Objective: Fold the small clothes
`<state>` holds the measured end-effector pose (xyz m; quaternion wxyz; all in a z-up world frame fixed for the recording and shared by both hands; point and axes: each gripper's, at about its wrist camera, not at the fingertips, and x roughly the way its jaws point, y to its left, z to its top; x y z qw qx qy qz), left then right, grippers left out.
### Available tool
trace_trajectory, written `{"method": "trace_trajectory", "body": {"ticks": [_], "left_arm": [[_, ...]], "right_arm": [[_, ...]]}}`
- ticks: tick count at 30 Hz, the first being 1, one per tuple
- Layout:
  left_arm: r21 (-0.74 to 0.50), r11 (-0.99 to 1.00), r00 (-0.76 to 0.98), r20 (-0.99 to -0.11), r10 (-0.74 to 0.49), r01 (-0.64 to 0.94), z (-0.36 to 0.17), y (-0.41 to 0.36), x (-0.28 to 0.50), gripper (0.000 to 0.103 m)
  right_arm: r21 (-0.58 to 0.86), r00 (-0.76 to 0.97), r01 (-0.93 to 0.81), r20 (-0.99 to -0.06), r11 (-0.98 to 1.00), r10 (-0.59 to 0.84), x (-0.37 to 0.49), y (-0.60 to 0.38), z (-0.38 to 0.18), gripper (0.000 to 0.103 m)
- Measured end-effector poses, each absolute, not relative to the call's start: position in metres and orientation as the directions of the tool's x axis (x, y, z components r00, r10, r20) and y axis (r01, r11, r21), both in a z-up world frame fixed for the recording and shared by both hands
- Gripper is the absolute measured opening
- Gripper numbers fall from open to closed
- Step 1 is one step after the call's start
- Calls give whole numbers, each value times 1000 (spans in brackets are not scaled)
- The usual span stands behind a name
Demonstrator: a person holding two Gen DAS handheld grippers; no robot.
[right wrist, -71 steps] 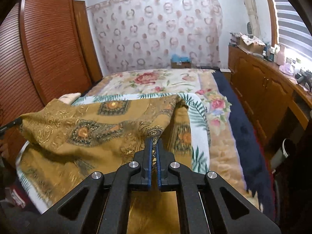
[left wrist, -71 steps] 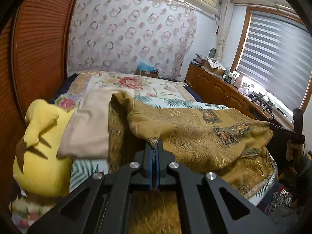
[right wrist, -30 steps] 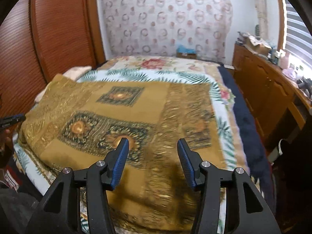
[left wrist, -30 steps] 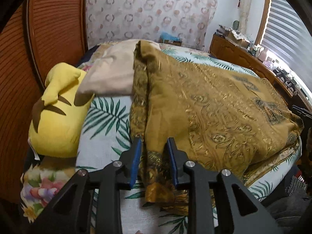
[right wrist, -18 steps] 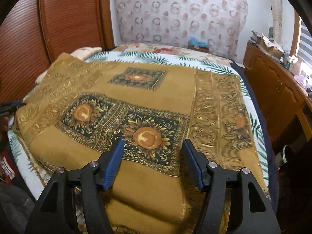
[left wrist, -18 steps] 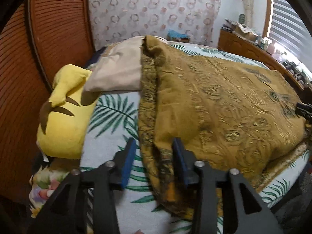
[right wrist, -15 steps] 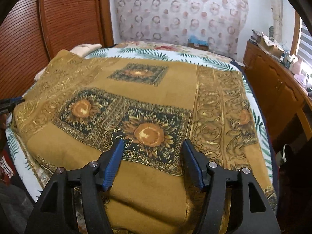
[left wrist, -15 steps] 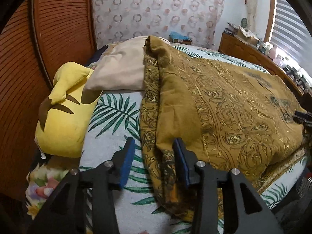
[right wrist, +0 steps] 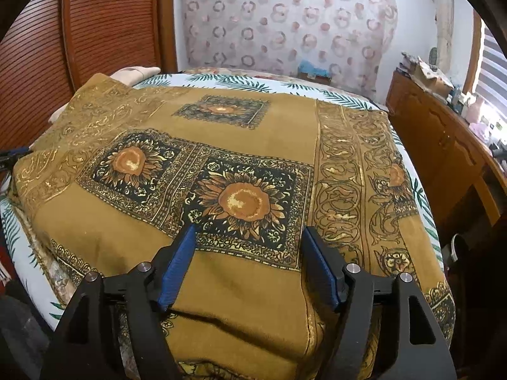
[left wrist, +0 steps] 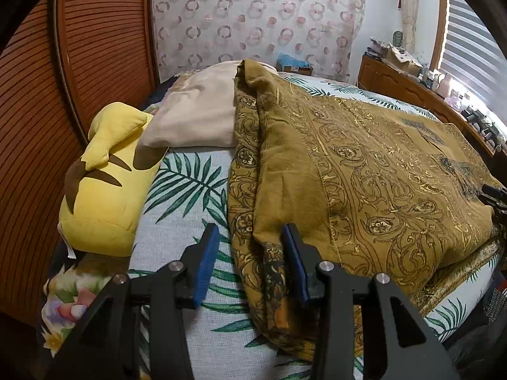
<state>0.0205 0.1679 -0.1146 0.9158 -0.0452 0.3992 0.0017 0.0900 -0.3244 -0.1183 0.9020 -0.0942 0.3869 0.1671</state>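
Note:
A mustard-gold cloth (right wrist: 247, 164) with dark sunflower squares lies folded flat over the bed. In the left wrist view the cloth (left wrist: 364, 171) shows its layered left edge. My left gripper (left wrist: 250, 253) is open and empty, its jaws standing on either side of that near edge. My right gripper (right wrist: 248, 259) is open and empty, just above the cloth's near part, in front of a sunflower square. The right gripper's tip shows at the far right of the left wrist view (left wrist: 494, 196).
A yellow plush toy (left wrist: 107, 177) and a beige pillow (left wrist: 196, 117) lie left of the cloth on the palm-leaf bedsheet (left wrist: 183, 196). A wooden slatted wardrobe (left wrist: 79, 63) stands at the left. A wooden dresser (right wrist: 443, 145) runs along the right of the bed.
Both grippers let go of the cloth, which dropped flat onto the bed. Both jaws opened wider and the grippers drew in low over the cloth's near edge.

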Motion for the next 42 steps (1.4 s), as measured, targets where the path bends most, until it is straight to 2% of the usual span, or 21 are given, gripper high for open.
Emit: {"method": "trace_trajectory", "body": {"ticks": [16,21,22,24,31,36,42], "left_arm": [[-96,995,680,-731,-55,-23,-114,164,17,40],[-136,990,680,-723,-120,31,-113,162,16,17],[-149,988,678,-722,-137,41,-112,161,15,6],[-200,978,690,-698,-191,68,-108,160,13,3],[-221,965,779,-577,-247,143,-60,134,9,2],[-245,939,807,-487,-335,242,-19,107,23,2],[-234,900,794,-425,-434,367,17,62,51,1]], "right_arm": [[-16,657,-353,-716,935,236,87,-328,-120,72],[-18,655,-361,-716,932,240,87,-328,-120,73],[-21,656,-364,-716,931,240,87,-328,-120,73],[-22,655,-366,-716,930,241,87,-328,-120,74],[-11,646,-373,-721,928,251,90,-328,-120,77],[25,632,-361,-728,932,264,94,-335,-117,78],[21,653,-345,-713,938,256,88,-348,-103,78]]}}
